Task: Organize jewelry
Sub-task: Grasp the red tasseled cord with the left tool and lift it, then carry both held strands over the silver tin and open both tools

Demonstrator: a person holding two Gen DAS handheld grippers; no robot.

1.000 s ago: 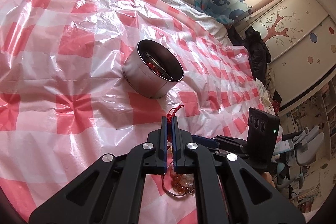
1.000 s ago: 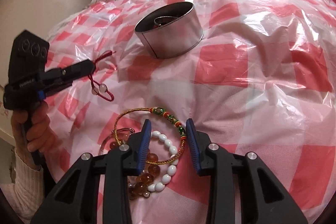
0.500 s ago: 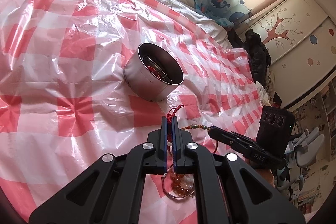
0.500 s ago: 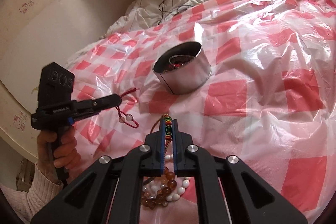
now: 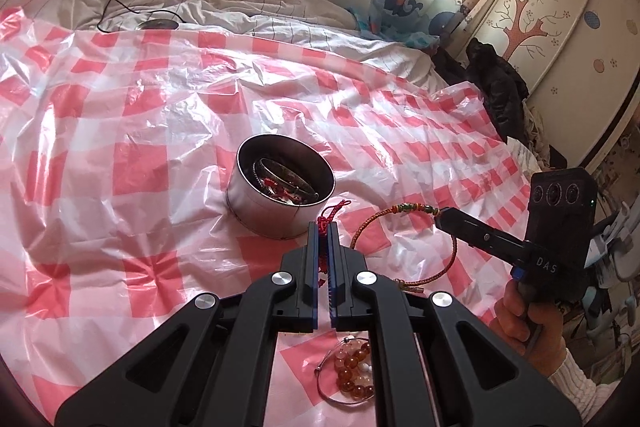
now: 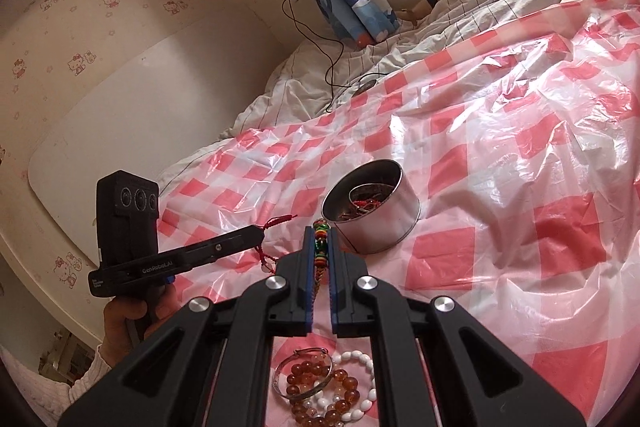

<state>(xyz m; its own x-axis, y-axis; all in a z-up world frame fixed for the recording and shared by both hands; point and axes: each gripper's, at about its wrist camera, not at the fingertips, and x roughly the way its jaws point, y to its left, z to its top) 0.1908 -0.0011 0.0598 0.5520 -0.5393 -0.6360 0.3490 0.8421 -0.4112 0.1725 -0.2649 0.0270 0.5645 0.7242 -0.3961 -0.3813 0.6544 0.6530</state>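
A round metal tin (image 5: 280, 195) stands on the red-checked plastic sheet and holds bangles and red cords; it also shows in the right wrist view (image 6: 370, 213). My left gripper (image 5: 323, 227) is shut on a red cord bracelet (image 5: 332, 213), held just in front of the tin. My right gripper (image 6: 320, 231) is shut on a gold cord bracelet with green and red beads (image 6: 320, 245), lifted off the sheet; this bracelet hangs in a loop in the left wrist view (image 5: 384, 219). Amber bead bracelets (image 6: 320, 387), a white bead bracelet (image 6: 360, 363) and a silver bangle (image 6: 288, 375) lie below the grippers.
The plastic sheet (image 5: 120, 147) covers a bed with rumpled white bedding (image 5: 260, 23) behind it. A black cable (image 6: 328, 67) lies on the bedding by the wall. A dark coat (image 5: 496, 83) hangs at the right by a wardrobe.
My right gripper closed on the gold cord bracelet and lifted it off the sheet. Both grippers have risen and drawn towards the tin. The left one keeps its grip on the red cord.
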